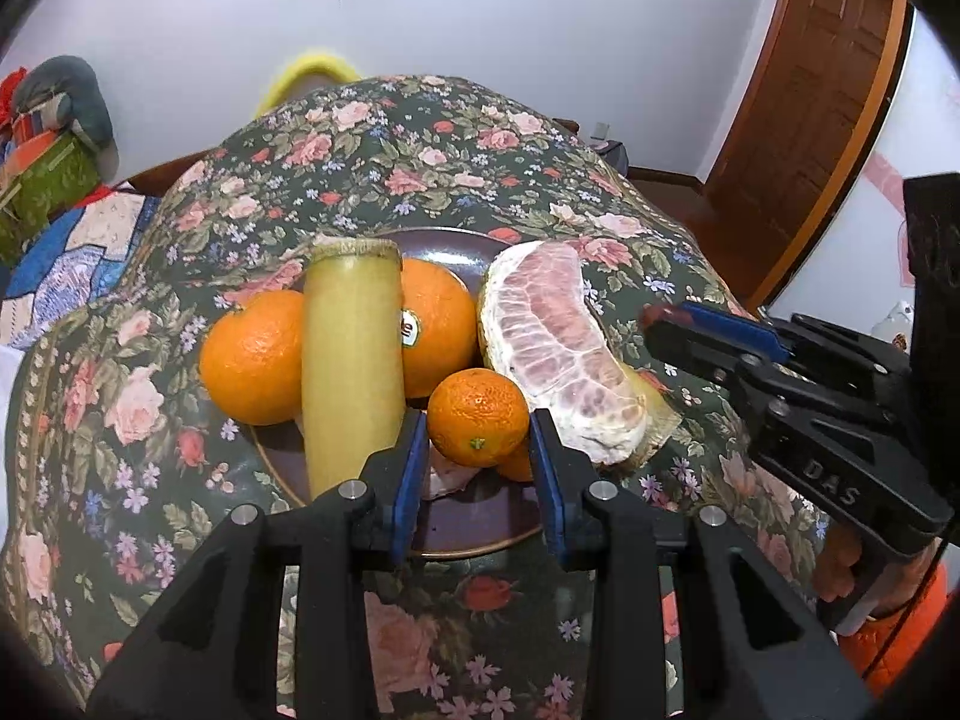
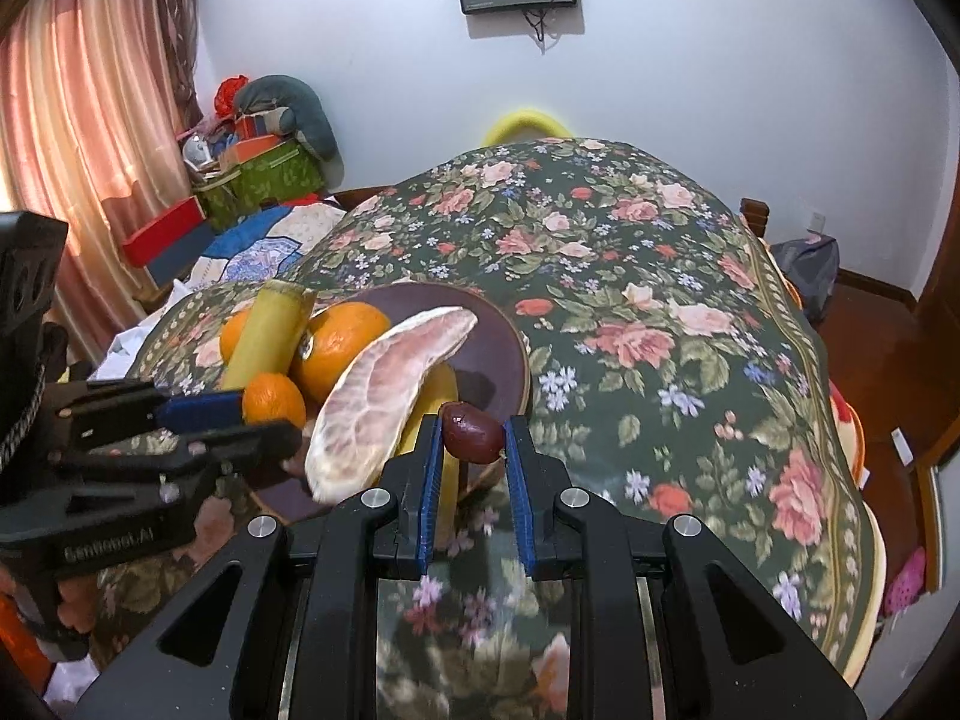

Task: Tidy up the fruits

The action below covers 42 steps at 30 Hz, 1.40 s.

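Note:
A dark plate (image 1: 480, 525) (image 2: 498, 330) on the floral cloth holds two oranges (image 1: 255, 357) (image 1: 441, 327), a pale green cane piece (image 1: 351, 360) (image 2: 270, 330), a peeled pomelo wedge (image 1: 558, 348) (image 2: 384, 396) and a small mandarin (image 1: 478, 417) (image 2: 273, 399). My left gripper (image 1: 477, 450) has its blue pads either side of the mandarin, touching it. My right gripper (image 2: 471, 438) is shut on a small dark red fruit (image 2: 471, 433) (image 1: 660, 315), held just off the plate's right edge beside the pomelo.
The table has a green floral cloth (image 2: 660, 312). Boxes and cushions (image 2: 264, 162) are stacked at the far left by a pink curtain. A wooden door (image 1: 810, 108) stands at the right. A yellow chair back (image 2: 525, 120) shows behind the table.

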Motion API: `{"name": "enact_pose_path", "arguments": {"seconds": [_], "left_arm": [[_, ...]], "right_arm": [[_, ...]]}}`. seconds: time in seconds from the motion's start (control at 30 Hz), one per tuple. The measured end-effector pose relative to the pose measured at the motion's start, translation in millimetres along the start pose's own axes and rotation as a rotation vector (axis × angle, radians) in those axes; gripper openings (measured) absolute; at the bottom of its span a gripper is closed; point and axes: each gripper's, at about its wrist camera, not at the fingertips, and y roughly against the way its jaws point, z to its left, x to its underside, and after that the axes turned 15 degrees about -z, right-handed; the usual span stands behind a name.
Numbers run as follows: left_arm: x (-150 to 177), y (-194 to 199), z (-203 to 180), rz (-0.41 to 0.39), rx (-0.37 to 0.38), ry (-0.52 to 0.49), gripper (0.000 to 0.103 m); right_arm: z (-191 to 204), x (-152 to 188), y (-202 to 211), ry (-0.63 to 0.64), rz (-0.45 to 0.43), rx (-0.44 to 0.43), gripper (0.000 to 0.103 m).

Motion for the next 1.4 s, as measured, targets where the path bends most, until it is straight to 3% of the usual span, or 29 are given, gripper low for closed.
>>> {"name": "enact_pose_path", "arguments": {"seconds": [0.43, 0.63, 0.8, 1.07, 1.27, 1.4], "left_arm": [[-1, -1, 2, -0.004, 0.008, 0.001, 0.036], [-1, 1, 4, -0.009, 0.023, 0.015, 0.04], [-2, 12, -1, -0.036, 0.005, -0.005, 0.04], [-21, 67, -9, -0.156, -0.037, -0.015, 0.04], [-42, 142, -22, -0.311, -0.059, -0.036, 0.041], [-50, 196, -34, -0.421, -0.07, -0.047, 0.052]], "right_arm": [[-2, 1, -33, 0.022, 0.059, 0.017, 0.02], [-8, -1, -32, 0.006, 0.05, 0.025, 0.037], [-6, -3, -21, 0.017, 0.033, 0.033, 0.038], [-8, -28, 37, 0.01, -0.068, 0.049, 0.038], [8, -55, 104, 0.016, -0.198, 0.055, 0.038], [28, -69, 156, 0.02, -0.301, 0.039, 0.039]]}}
